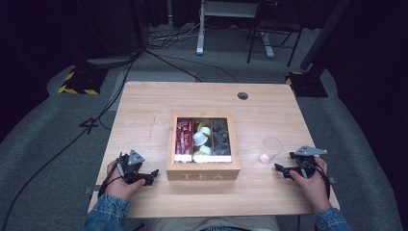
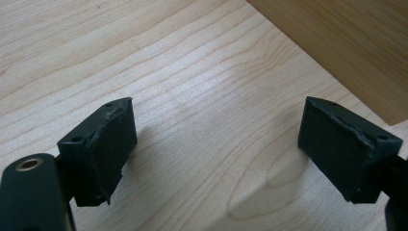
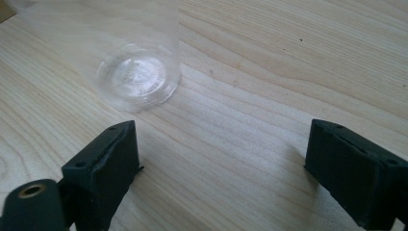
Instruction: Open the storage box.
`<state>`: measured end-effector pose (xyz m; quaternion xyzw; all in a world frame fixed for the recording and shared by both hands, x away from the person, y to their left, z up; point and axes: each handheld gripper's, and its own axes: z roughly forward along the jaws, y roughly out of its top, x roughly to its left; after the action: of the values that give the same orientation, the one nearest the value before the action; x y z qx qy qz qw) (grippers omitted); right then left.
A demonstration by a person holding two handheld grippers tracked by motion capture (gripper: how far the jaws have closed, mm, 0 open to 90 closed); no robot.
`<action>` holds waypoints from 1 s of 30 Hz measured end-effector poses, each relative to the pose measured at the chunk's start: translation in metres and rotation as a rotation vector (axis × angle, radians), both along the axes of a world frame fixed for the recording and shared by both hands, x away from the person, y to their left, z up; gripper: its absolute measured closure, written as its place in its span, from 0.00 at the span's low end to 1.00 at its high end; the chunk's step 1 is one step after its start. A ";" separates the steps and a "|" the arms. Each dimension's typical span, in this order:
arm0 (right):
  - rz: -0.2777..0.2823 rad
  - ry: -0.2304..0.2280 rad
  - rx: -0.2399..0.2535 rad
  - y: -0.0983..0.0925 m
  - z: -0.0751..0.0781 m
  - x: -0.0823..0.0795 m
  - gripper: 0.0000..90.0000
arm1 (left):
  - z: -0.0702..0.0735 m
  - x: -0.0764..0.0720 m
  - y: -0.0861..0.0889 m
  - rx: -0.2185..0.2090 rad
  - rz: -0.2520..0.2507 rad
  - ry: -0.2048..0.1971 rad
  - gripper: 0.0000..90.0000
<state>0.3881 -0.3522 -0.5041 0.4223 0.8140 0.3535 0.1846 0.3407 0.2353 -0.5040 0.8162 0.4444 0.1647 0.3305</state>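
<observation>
Table (image 1: 144, 110) brightly lit from overhead, surroundings left dark. Soft shadows cast beside black jaws in both gripper views. Clear cup (image 3: 137, 77) rendered blurred; high view slightly soft throughout.

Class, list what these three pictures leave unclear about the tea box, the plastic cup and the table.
- Tea box, high view: sachets and capsules under its lid are too small to identify; left gripper view's edge cuts it to one corner.
- Plastic cup, right gripper view: top edge crops the rim, leaving the base; wall blurred.
- Table, high view: forearms cover its near edge.
</observation>
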 end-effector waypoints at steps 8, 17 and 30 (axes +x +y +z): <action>0.000 0.000 0.000 0.000 0.000 0.000 0.13 | 0.007 0.004 0.006 0.029 -0.011 0.026 0.24; 0.001 -0.001 0.002 0.000 0.000 0.000 0.13 | 0.038 0.003 0.008 0.012 -0.019 -0.011 0.28; 0.011 -0.005 -0.001 0.000 0.000 -0.001 0.15 | 0.076 -0.002 -0.001 -0.071 -0.048 -0.113 0.28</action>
<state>0.3874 -0.3524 -0.5040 0.4167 0.8160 0.3554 0.1850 0.3388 0.2340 -0.4281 0.8039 0.4108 0.1864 0.3877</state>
